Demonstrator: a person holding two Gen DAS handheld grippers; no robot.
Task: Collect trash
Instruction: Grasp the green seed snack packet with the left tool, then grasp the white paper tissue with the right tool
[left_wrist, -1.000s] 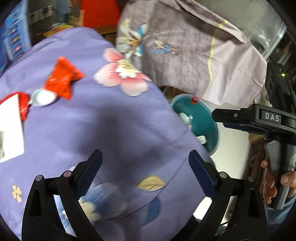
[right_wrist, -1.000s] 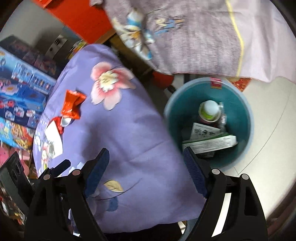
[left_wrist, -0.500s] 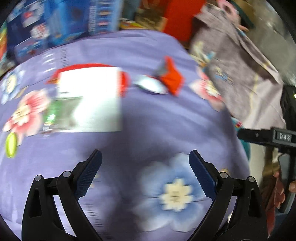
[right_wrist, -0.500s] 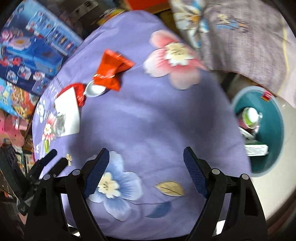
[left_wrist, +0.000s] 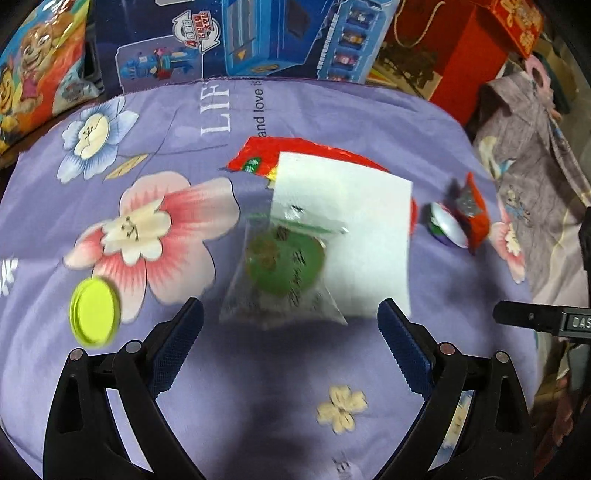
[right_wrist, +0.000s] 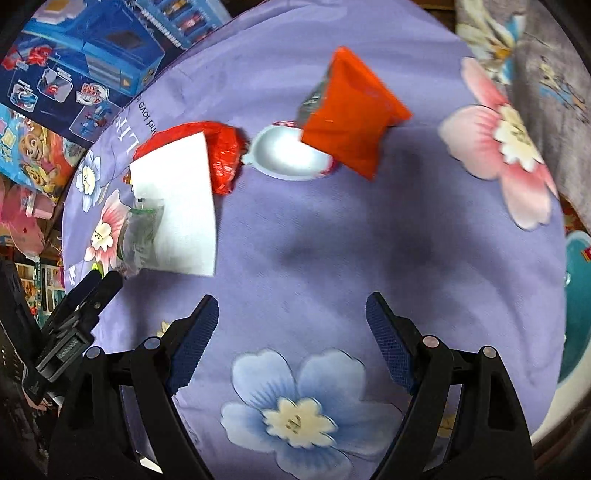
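Observation:
Trash lies on a purple flowered cloth. In the left wrist view a clear bag with a green disc rests on a white sheet, which covers a red wrapper. Just short of the bag hangs my left gripper, open and empty. A yellow-green lid lies at the left. In the right wrist view my right gripper is open and empty above bare cloth. Beyond it lie an orange-red packet, a white cup, the white sheet and the red wrapper.
Blue toy boxes line the far edge of the cloth. A grey flowered fabric hangs at the right. The teal bin shows at the right edge of the right wrist view. The left gripper's body appears at the lower left there.
Both grippers have swept away from the teal bin and over the cloth toward the pile of trash. The bag and white sheet now lie right ahead of the left gripper. Both stayed open.

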